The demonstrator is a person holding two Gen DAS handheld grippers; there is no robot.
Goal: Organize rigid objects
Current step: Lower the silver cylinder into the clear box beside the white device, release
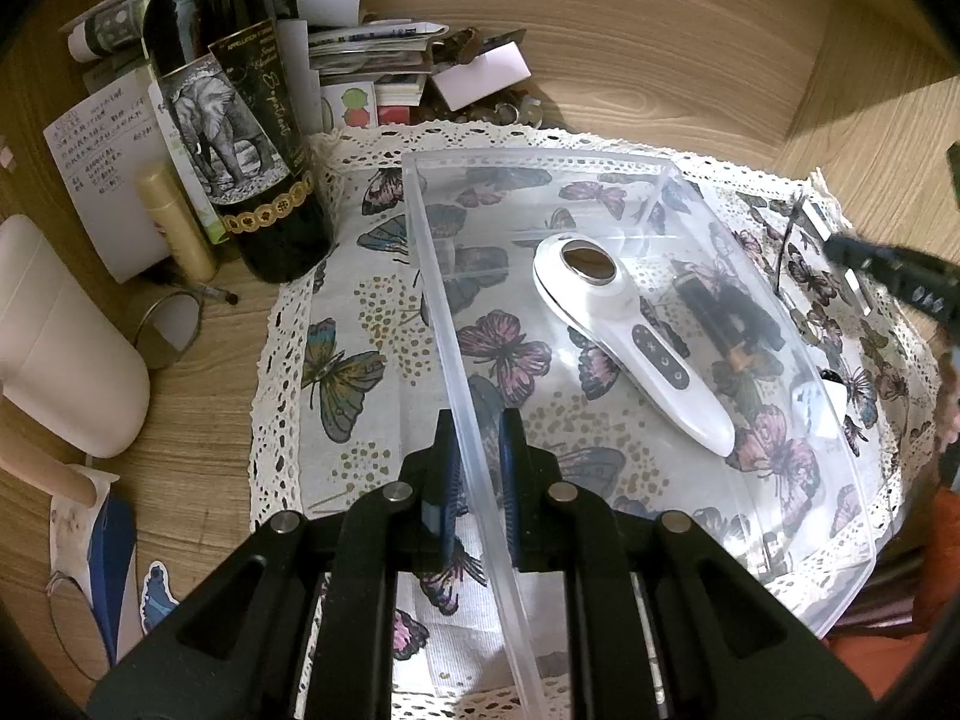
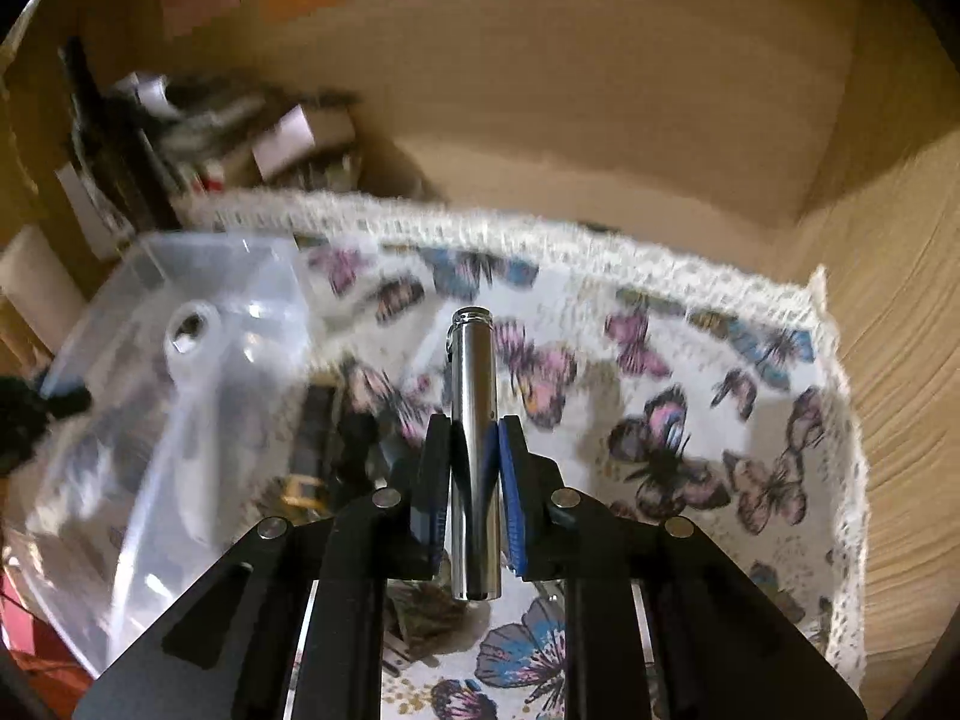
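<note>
A clear plastic bin [image 1: 708,516] stands on a butterfly-print cloth [image 1: 336,312]. Inside it lie a white handheld device [image 1: 624,336] and a black cylindrical object [image 1: 720,312]. My left gripper [image 1: 480,450] is shut on the bin's near wall [image 1: 474,420], one finger on each side. My right gripper [image 2: 474,450] is shut on a shiny metal cylinder [image 2: 474,420] and holds it above the cloth [image 2: 690,372], to the right of the bin [image 2: 150,372]. The right gripper also shows at the right edge of the left wrist view [image 1: 828,240].
A dark wine bottle [image 1: 234,120] with an elephant label stands left of the cloth. Papers and small clutter [image 1: 384,54] lie behind it. A cream tube [image 1: 174,222], a white container [image 1: 60,336] and a metal ring [image 1: 168,330] sit on the wooden table at the left.
</note>
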